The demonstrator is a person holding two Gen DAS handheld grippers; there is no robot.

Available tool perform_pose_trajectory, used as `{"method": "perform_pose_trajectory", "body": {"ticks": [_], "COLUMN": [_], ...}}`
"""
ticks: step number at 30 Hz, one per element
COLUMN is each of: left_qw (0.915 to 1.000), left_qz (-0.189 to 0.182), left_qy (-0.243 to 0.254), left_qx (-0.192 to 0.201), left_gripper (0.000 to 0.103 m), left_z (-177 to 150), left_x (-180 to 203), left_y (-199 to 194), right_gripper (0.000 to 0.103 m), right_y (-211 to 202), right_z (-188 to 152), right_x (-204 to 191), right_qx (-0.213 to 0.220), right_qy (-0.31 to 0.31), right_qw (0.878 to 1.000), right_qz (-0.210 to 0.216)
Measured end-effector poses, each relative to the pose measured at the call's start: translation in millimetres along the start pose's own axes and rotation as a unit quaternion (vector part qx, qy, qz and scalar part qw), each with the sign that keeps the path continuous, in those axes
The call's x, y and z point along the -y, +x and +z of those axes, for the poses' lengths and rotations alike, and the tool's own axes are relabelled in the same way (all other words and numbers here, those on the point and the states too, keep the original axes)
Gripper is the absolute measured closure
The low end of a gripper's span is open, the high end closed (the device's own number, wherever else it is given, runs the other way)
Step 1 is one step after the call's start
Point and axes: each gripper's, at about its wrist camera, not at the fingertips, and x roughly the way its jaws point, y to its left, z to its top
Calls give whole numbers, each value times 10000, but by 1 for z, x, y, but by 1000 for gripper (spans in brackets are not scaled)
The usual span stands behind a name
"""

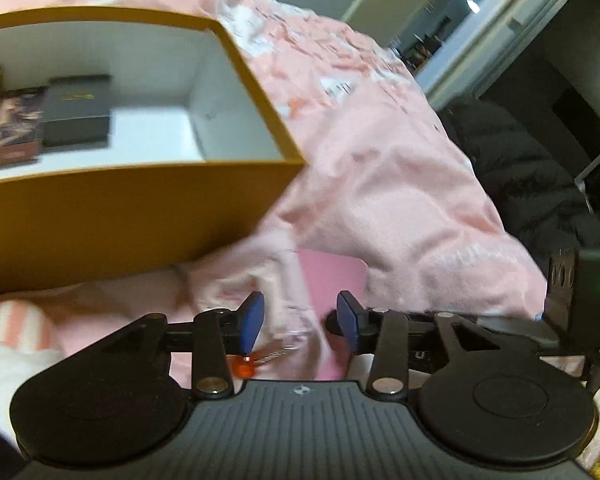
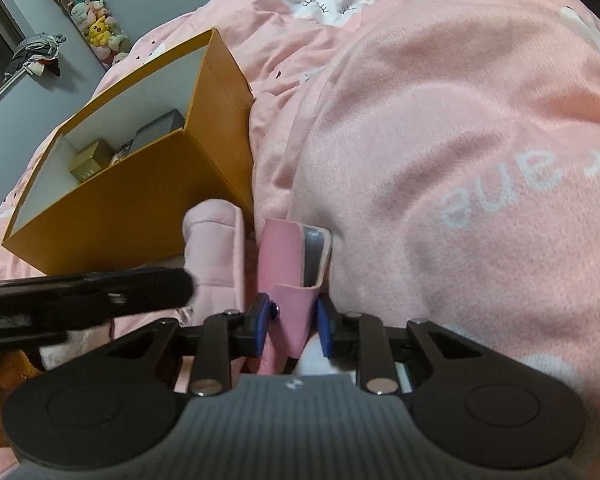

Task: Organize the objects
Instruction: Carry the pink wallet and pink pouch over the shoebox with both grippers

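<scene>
An open orange box [image 1: 132,200] with a white inside lies on the pink bed; it holds a black box [image 1: 76,110] and a dark patterned box [image 1: 16,126]. It also shows in the right wrist view [image 2: 140,196]. My right gripper [image 2: 292,326] is shut on a pink case [image 2: 288,276] with a grey card inside. My left gripper [image 1: 300,318] is open just right of the orange box, over folds of bedding, the pink case [image 1: 332,280] ahead of it. A small orange-tipped item [image 1: 246,364] lies under its left finger.
A pink quilt [image 2: 440,120] with white print covers the bed. A dark jacket [image 1: 512,176] lies off the bed's right side, by white cabinets [image 1: 500,16]. Plush toys [image 2: 92,20] hang on the grey wall. The left gripper's body [image 2: 80,296] crosses the right wrist view.
</scene>
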Motion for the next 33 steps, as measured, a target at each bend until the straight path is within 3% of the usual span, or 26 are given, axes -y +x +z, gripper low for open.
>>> {"method": "perform_pose_trajectory", "body": {"ticks": [3,7,12,16,24,26,28,29,33], "left_qw": [9989,9948,9881,9835,9790,9790,9795,9792,9804], "left_qz": [170,480,352,308,18,-61,-182,-258,-261], "left_qy": [-422,-823,-1301,-1604,-1901,-1928,-1917,-1932,-1907], "left_qx": [56,-357,-737,-781,-735,-667,-584,-556,-418], "left_gripper": [54,54,43,33,26,28,46,47,67], "left_z": [2,2,-1,-1,-3,-4,-6,-7,-9], "left_x": [-19,-37,-52,-63,-72,-71,-69,-70,-70], "left_y": [-6,11,42,57,77,80,81,80,70], "right_gripper": [77,77,78,78,78,78,78,78,78], "right_y": [0,-1,0,3,12,13,13,13,12], "right_z": [0,-1,2,5,10,10,10,10,10], "right_x": [0,-1,7,15,23,25,26,26,23], "right_qx": [4,2,-26,-96,-137,-130,-134,-135,-98], "right_qy": [-9,-9,253,527,743,798,842,854,797], "right_qw": [10000,10000,9996,9984,9971,9967,9963,9962,9967], "right_qz": [-9,-15,82,163,108,87,73,68,63]}}
